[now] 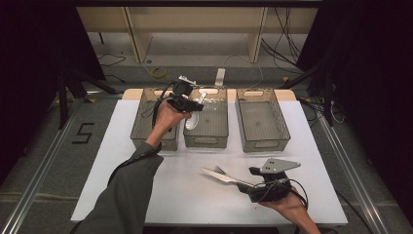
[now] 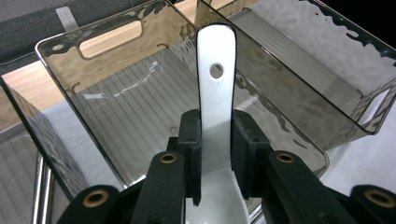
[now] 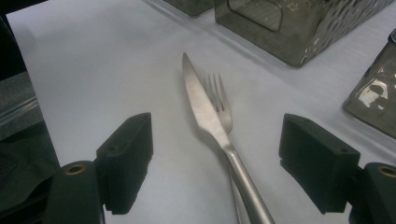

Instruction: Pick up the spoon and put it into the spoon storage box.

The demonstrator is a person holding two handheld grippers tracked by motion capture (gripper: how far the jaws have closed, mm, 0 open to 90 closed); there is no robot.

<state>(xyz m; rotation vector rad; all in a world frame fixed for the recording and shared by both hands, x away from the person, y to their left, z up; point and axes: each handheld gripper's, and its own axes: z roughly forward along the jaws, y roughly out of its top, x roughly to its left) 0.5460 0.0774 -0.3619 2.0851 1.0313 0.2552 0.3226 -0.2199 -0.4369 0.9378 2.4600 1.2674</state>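
The left gripper (image 2: 216, 154) is clamped on a white spoon (image 2: 215, 93): in the left gripper view both pads press the flat handle from either side, the handle running up and away from the fingers, a small hole near its rounded end. The bowl of the spoon lies back under the jaws. Beyond and below the fingers is the middle bin (image 2: 116, 112), smoky clear plastic with a ribbed floor and a slot handle in its far wall; the handle end of the spoon reaches to about the wall it shares with the next bin (image 2: 303, 70). In the high view the left gripper (image 1: 192, 105) hangs over the near-left part of the middle bin (image 1: 214, 139), the spoon (image 1: 193, 120) hanging under it, with a third bin (image 1: 139, 126) just beside the hand.

The right gripper (image 3: 224, 163) stands wide open, its pads touching nothing. Between them, on the white table (image 3: 93, 70), lie a knife (image 3: 201, 107) and a fork (image 3: 220, 100), the knife crossing over the fork, tips pointing away from the fingers and handles running back under the jaws. In the high view the right gripper (image 1: 246, 184) rests low at the near right of the table (image 1: 122, 195), knife (image 1: 219, 175) and fork (image 1: 220, 169) pointing left from it, well apart from the bins.
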